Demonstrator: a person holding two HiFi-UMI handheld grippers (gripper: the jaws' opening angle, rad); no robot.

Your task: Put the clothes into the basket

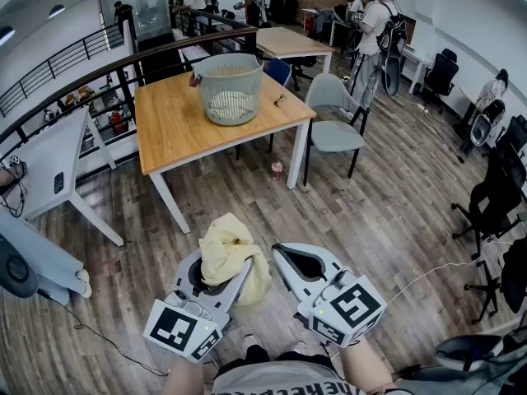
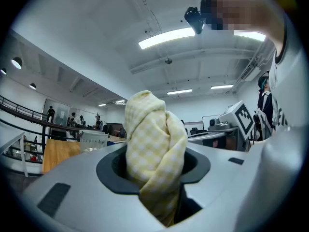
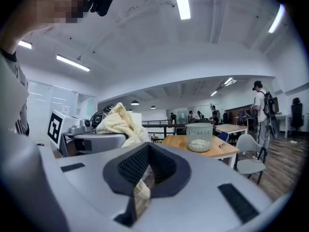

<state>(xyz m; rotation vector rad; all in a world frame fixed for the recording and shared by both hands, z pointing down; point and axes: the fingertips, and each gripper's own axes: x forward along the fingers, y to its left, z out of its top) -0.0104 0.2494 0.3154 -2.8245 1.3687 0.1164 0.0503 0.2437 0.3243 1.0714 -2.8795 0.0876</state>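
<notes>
left gripper (image 1: 222, 263): held level, low in front of the person. Jaws are partly closed and clamped on a pale yellow checked cloth (image 1: 224, 235).
cloth: bunched and twisted, standing up out of the left gripper's jaws. One fold hangs down on the side toward the right gripper. It is not in the basket.
right gripper (image 1: 298, 262): just beside the left gripper, also level. Jaws are drawn together with only a thin slit between them, and nothing is clamped.
floor: grey-brown wood-plank floor (image 1: 370, 212), beneath and ahead of both grippers.
cup: small reddish cup (image 1: 277, 169) standing on the floor ahead of the grippers, near a front leg of the worktop.
worktop: light wooden worktop with white legs (image 1: 177, 130), well ahead of both grippers.
basket: pale grey-green plastic lattice basket (image 1: 230, 89), upright on the far half of the worktop. It is ahead of the left gripper and well apart from the cloth.
small dark item (image 1: 280, 99): on the worktop just beside the basket, on the right gripper's side. Too small to identify.
chair: grey chair with dark legs (image 1: 333, 130), beside the worktop and ahead of the right gripper.
people: several standing far beyond the worktop, among them a person with a backpack (image 1: 377, 35).
</notes>
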